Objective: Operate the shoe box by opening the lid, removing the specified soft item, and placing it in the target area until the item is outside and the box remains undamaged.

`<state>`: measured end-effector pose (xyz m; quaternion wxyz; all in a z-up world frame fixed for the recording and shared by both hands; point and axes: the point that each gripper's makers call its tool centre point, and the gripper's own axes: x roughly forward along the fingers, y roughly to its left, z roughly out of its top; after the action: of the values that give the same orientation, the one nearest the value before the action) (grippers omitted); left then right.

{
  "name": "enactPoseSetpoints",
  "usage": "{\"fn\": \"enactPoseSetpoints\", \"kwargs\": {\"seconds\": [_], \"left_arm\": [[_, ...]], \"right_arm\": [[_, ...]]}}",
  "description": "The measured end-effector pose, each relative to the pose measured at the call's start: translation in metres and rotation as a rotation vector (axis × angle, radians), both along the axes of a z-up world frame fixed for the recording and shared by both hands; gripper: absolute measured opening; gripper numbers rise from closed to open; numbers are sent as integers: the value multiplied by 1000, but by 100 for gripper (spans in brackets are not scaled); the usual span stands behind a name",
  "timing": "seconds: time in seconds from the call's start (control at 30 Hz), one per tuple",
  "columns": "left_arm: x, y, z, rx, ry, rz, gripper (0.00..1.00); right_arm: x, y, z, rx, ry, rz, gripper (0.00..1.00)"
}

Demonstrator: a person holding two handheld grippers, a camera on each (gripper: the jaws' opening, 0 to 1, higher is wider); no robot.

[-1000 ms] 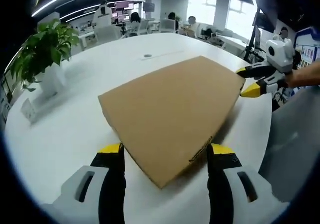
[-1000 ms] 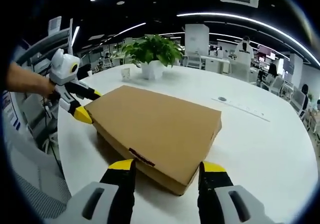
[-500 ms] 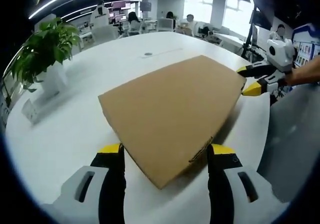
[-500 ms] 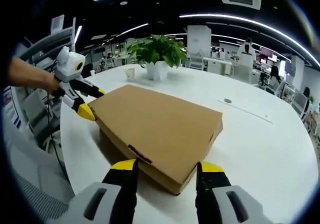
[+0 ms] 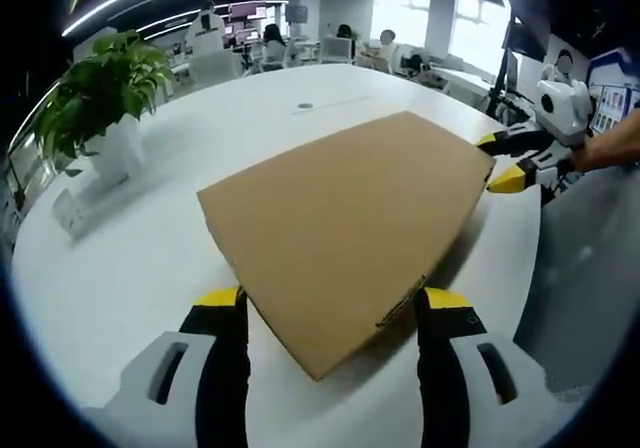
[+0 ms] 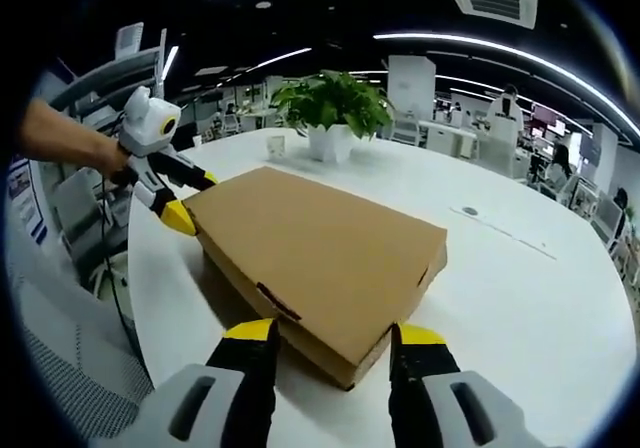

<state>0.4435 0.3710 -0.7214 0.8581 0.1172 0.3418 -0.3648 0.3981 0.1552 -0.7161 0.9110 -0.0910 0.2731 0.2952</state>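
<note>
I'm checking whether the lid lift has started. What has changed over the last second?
Little has changed. The cardboard box lies shut on the white table as before. The left gripper and right gripper still straddle opposite corners with jaws open, neither having closed on it. The views shifted slightly as the hands moved; the potted plant stayed put.

A large white round table (image 5: 130, 258) carries everything. A closed brown cardboard shoe box (image 5: 345, 218) lies flat near its front edge, in the middle of both views. A potted green plant (image 5: 100, 98) in a white pot stands at upper left of the left gripper view, a small white card holder (image 5: 72, 213) just beside it.
</note>
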Motion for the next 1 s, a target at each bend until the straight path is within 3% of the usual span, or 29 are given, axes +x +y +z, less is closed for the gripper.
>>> {"fn": "enactPoseSetpoints", "kwargs": {"seconds": [0.1,0.2,0.47,0.87,1.0], "left_arm": [[-1,-2,-1,19,-17,5,69],[-1,-1,-2,21,-35,17,70],[-6,0,-2,34,-84,35,69],[-9,4,1,-11,-101,124,62],[-11,4,6,-29,-95,146,61]], "right_arm": [[-3,-4,-3,-65,-65,97,41],[0,-8,-2,-42,-60,81,37],[-1,-9,-5,-54,-87,107,38],[0,-7,-2,-28,-59,84,37],[-3,-6,0,-63,-51,109,39]]}}
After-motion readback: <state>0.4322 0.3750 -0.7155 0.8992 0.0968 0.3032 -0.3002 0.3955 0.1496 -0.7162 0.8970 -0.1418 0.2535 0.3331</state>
